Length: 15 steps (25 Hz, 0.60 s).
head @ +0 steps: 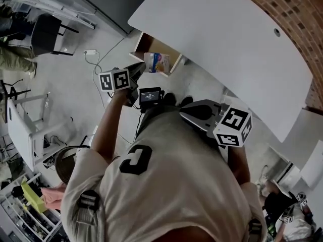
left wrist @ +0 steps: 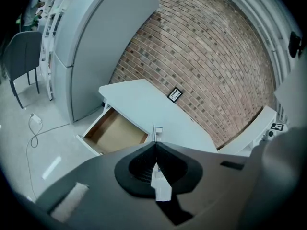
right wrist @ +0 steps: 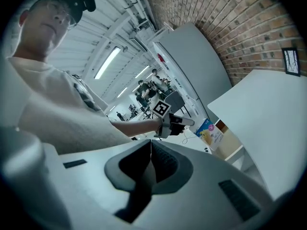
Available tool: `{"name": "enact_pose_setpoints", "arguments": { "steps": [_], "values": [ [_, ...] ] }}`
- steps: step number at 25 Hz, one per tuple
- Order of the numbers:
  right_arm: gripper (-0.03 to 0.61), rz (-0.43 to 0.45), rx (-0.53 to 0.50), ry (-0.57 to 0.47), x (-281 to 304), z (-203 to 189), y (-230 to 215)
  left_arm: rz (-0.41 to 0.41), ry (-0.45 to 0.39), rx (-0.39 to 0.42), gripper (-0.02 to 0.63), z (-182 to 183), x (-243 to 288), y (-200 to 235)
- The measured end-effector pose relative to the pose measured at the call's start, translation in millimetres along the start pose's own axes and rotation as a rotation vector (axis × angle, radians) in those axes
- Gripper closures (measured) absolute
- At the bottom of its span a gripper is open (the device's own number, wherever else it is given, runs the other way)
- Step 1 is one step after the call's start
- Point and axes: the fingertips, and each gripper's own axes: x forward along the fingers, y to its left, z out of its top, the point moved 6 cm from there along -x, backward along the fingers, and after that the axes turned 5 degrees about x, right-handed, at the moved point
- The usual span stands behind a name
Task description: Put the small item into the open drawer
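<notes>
My left gripper (head: 137, 68) is shut on a small white, blue and yellow packet (head: 157, 63), held over the open wooden drawer (head: 149, 44) under the white table (head: 227, 44). In the left gripper view the packet (left wrist: 161, 188) shows edge on between the pressed jaws of the left gripper (left wrist: 155, 143), and the drawer (left wrist: 115, 134) lies below, its brown floor bare. The right gripper view shows the packet (right wrist: 211, 133) hanging from the left gripper (right wrist: 181, 121) in front of the drawer (right wrist: 231, 139). My right gripper (right wrist: 151, 143) is shut on nothing and stays near my body (head: 187, 114).
A dark chair (head: 48, 34) stands at the left, with a white cable and plug (head: 92, 54) on the floor beside the drawer. A tall grey cabinet (left wrist: 86, 47) stands left of the table, in front of a brick wall (left wrist: 206, 56). A small framed picture (left wrist: 174, 95) leans at the table's back.
</notes>
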Motion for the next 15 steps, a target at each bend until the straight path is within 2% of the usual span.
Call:
{"name": "enact_pose_setpoints", "arguments": {
  "steps": [9,15],
  "values": [
    [0.572,0.098,-0.030,0.047,-3.7,-9.6,-1.4,0.109,0.049,0.008,0.612,-2.4,11.2,7.6],
    [0.572,0.097,-0.025,0.038,2.7,-7.0,-4.2,0.133,0.086,0.024,0.612,-3.9,9.3,21.8]
  ]
}}
